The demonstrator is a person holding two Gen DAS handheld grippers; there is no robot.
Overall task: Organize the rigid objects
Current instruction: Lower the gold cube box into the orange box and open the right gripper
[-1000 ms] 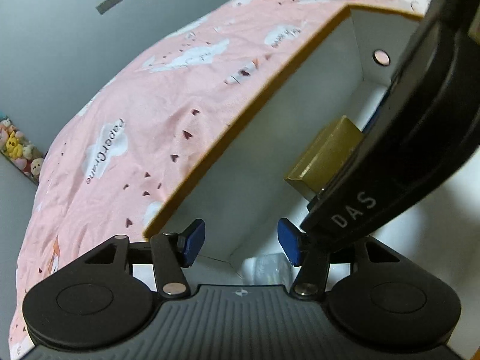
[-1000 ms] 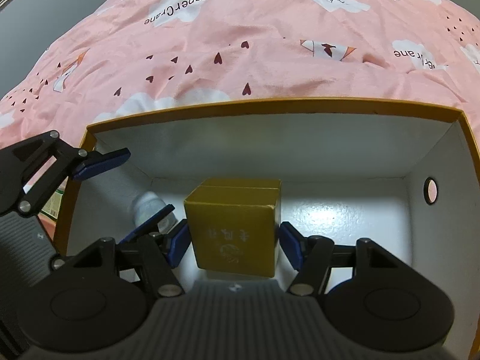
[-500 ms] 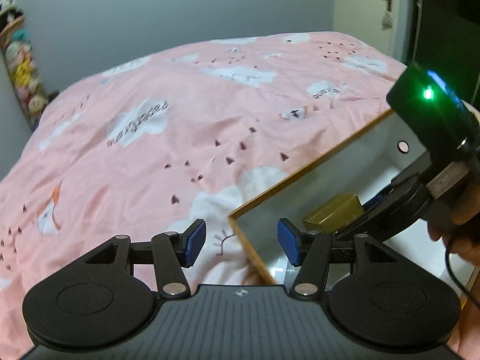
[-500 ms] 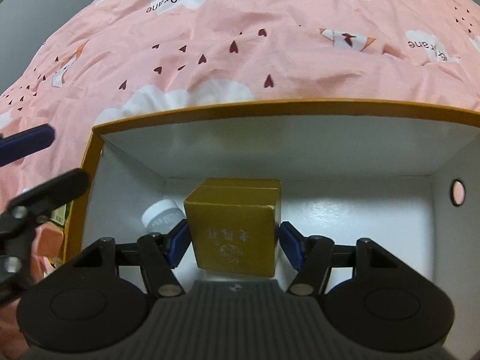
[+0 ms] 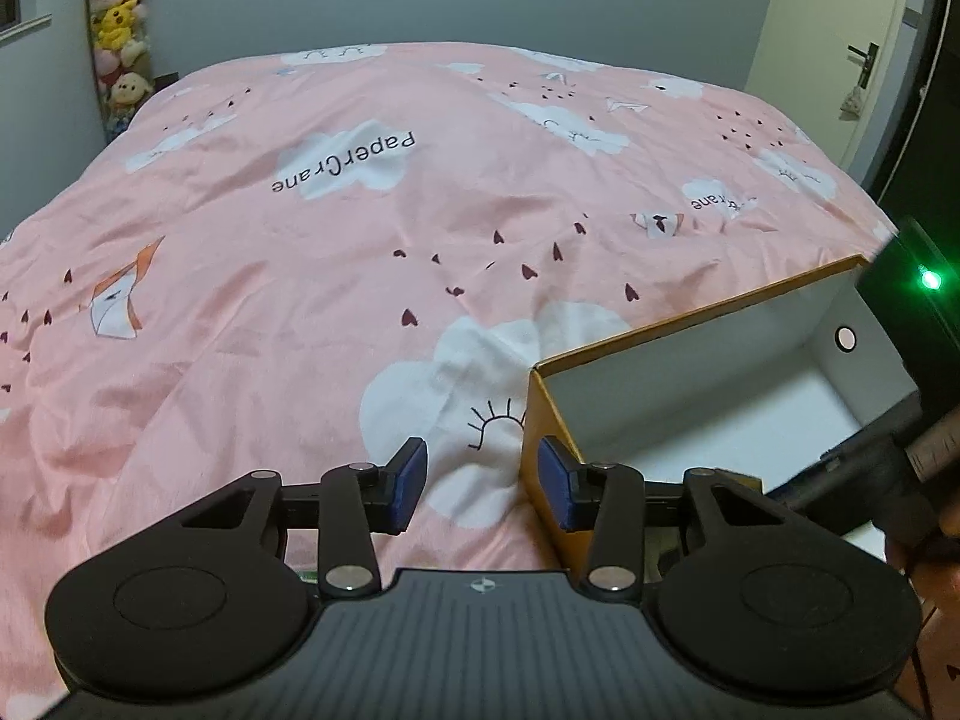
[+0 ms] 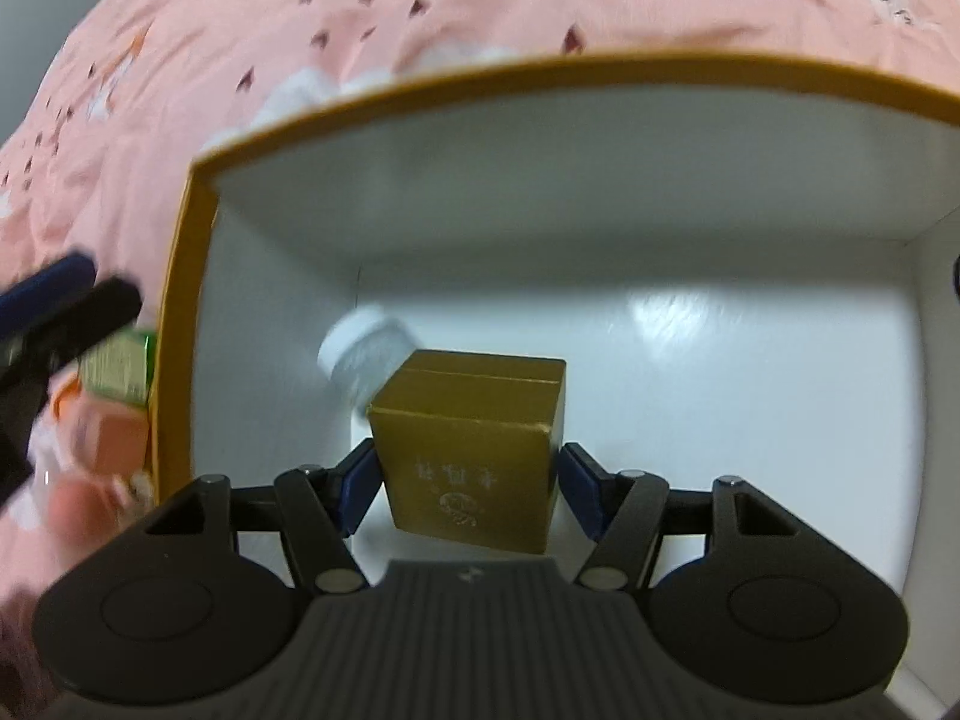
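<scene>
In the right wrist view my right gripper [image 6: 467,489] is inside the orange-rimmed white box [image 6: 180,276]. A small gold carton [image 6: 474,450] stands between its blue pads; the right pad shows a small gap, so the grip looks loosened. A white-capped bottle [image 6: 366,348] lies behind the carton on the box floor. In the left wrist view my left gripper [image 5: 483,483] is open and empty, just outside the box's near-left corner [image 5: 543,420], above the pink duvet [image 5: 360,240].
A green carton [image 6: 117,366] and an orange item [image 6: 111,438] lie on the bed outside the box's left wall. The right gripper's body with a green light [image 5: 918,312] hangs over the box. Plush toys [image 5: 117,30] and a door [image 5: 864,60] stand at the back.
My left gripper has pulled up and back out of the box to its left corner. My right gripper has lowered the gold carton toward the box floor and its pads have eased apart.
</scene>
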